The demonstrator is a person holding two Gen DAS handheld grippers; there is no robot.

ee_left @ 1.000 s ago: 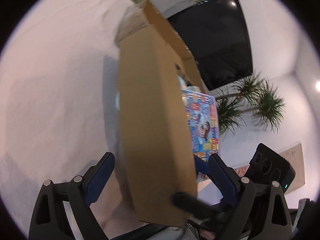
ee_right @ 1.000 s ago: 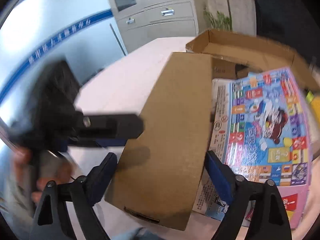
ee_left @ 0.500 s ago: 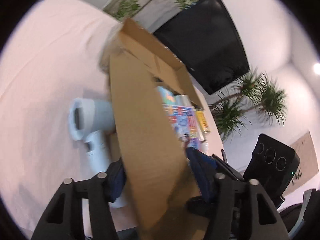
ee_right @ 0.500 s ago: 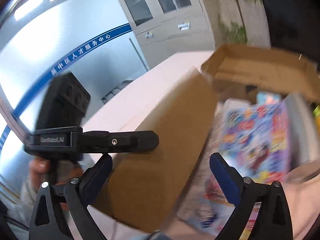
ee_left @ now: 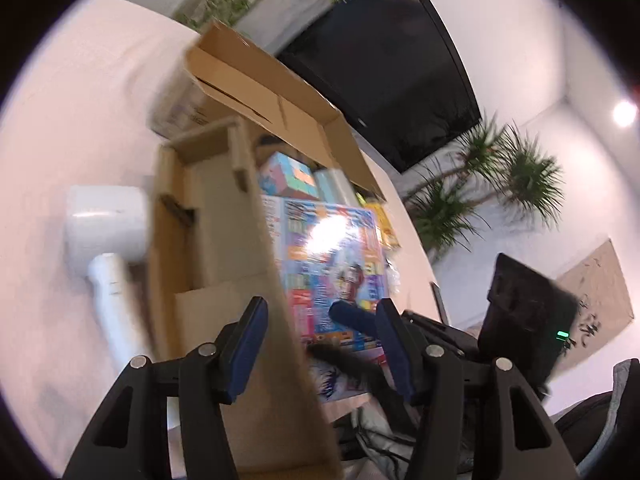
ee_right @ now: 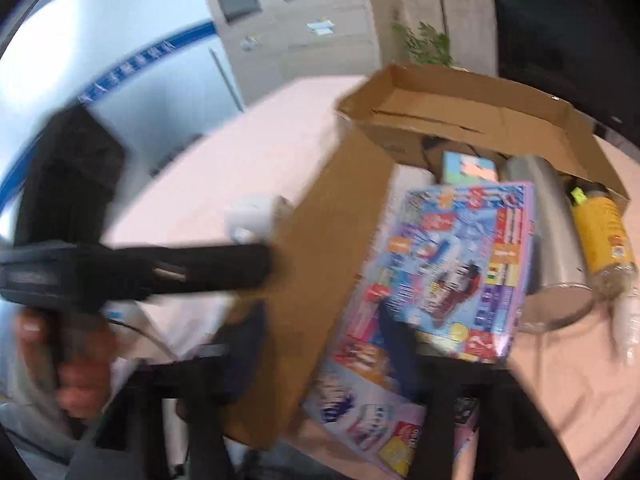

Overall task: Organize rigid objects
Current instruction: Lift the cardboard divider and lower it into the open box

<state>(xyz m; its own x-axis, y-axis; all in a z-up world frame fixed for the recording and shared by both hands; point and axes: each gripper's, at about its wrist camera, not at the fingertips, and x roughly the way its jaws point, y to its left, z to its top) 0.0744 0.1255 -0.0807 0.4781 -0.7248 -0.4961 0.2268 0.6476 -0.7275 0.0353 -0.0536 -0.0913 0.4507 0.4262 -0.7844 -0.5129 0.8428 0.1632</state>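
Both wrist views close, blurred, apparently sharing the cardboard box (ee_left: 224, 240) (ee_right: 320, 280)

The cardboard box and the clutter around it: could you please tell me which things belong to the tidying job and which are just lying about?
Part of the job:
cardboard box
cardboard flap
colourful game box
grey cylinder
yellow bottle
white hair dryer
left gripper
right gripper

Just lying about:
black screen
potted palms
grey cabinet

Two cardboard boxes (ee_right: 316, 280) (ee_right: 472, 116) sit on the surface ahead of the fingers, with one colorful game box (ee_right: 452, 264), one silver cylinder (ee_right: 552, 232), one yellow bottle (ee_right: 604, 232), one small blue box (ee_right: 468, 168) and one white hair dryer (ee_left: 104, 232).
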